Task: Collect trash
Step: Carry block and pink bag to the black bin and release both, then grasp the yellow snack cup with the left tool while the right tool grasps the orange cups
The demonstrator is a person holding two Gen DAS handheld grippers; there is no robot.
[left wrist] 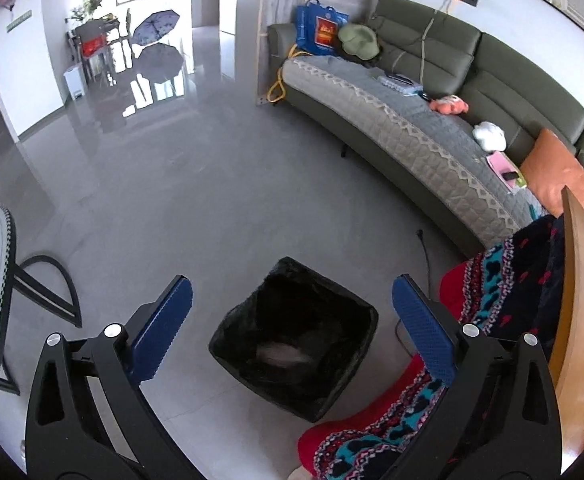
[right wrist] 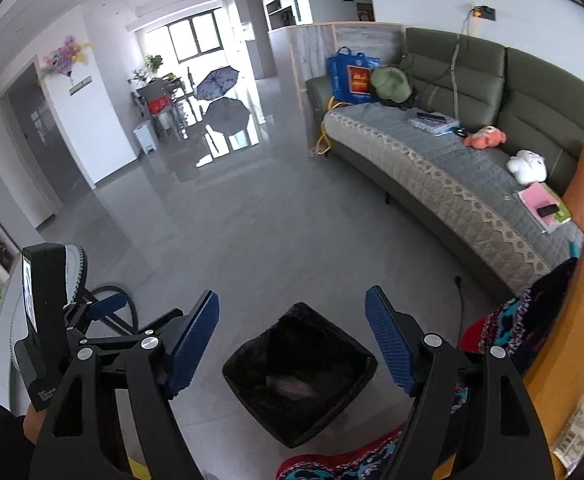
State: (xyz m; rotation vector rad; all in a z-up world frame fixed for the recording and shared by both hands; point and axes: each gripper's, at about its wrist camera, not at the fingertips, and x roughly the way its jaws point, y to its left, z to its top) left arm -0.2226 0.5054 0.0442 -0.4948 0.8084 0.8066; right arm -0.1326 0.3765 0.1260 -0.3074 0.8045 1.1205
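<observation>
Both the left gripper [left wrist: 292, 312] and right gripper [right wrist: 292, 336] hang with jaws apart and empty over the square black-lined trash bin [left wrist: 294, 340] at six o'clock. The drop looks done. Next, I judge, comes fetching the crumpled wrapper [right wrist: 576, 436] at four o'clock on the wooden table [right wrist: 572, 320].

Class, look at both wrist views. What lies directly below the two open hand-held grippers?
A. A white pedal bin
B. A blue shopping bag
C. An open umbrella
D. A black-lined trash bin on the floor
D: the black-lined trash bin sits on the floor between each hand-held gripper's spread fingers.
</observation>
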